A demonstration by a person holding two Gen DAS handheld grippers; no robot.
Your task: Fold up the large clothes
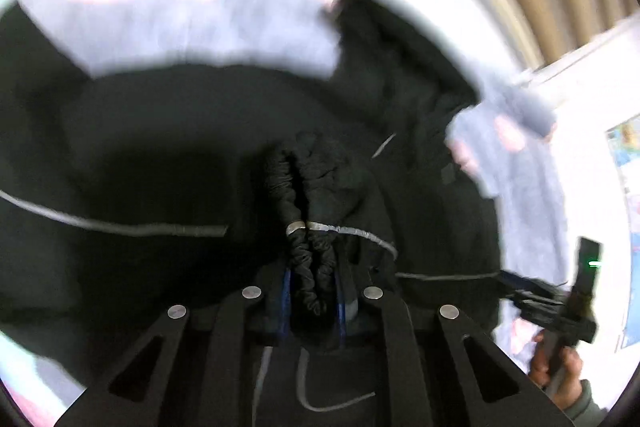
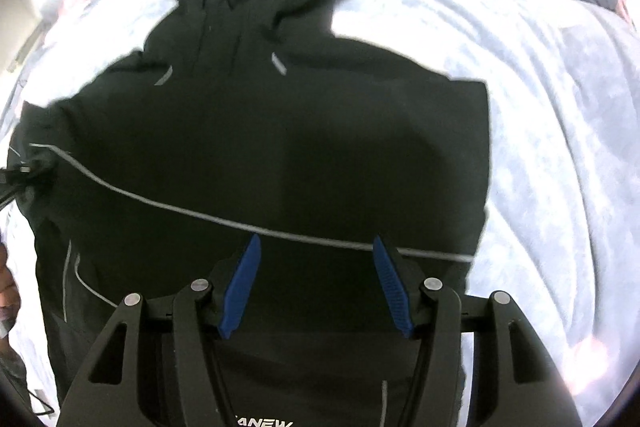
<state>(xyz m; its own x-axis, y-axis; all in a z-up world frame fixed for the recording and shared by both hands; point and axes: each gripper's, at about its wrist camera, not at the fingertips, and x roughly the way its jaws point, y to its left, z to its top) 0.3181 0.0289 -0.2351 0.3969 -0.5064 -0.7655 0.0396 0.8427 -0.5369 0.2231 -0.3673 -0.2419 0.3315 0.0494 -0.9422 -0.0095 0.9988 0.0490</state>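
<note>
Two grippers over one black hooded jacket with thin grey piping (image 2: 280,131), spread flat on the pale blue-grey bedcover (image 2: 552,155). Left gripper (image 1: 312,267) pinches the elastic gathered cuff (image 1: 308,187) tight; right gripper (image 2: 316,267) hovers parted above the body, holding nothing.
</note>
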